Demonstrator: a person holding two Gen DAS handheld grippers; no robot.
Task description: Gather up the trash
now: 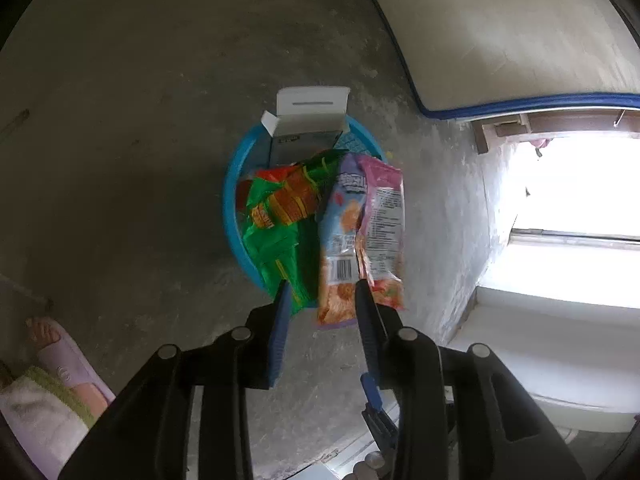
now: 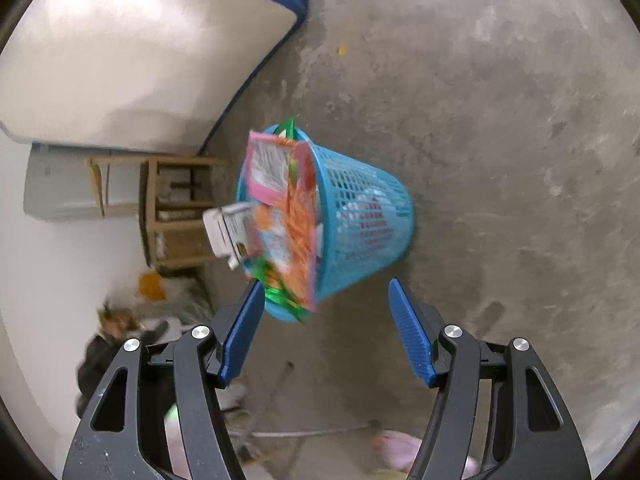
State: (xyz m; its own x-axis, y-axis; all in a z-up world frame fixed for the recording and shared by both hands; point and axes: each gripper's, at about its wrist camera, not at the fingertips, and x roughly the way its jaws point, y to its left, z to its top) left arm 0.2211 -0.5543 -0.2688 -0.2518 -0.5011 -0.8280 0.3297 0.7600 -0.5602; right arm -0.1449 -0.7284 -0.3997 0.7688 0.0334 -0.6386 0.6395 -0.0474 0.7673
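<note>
A blue plastic mesh basket (image 1: 234,184) stands on the concrete floor, stuffed with a white open carton (image 1: 308,124), a green and red snack wrapper (image 1: 280,216) and a pink, blue and orange snack wrapper (image 1: 360,224). My left gripper (image 1: 322,292) hovers right above the basket with its jaws apart; the pink wrapper lies between and over the right finger, loose. In the right wrist view the basket (image 2: 360,216) shows from the side with the same wrappers (image 2: 288,216) sticking out. My right gripper (image 2: 326,292) is open and empty just short of it.
A white mattress with blue piping (image 1: 500,32) lies on the floor beside the basket. A bright window (image 1: 572,216) and a wooden shelf (image 2: 176,208) are along the wall. A person's foot in a purple slipper (image 1: 60,352) is at the lower left.
</note>
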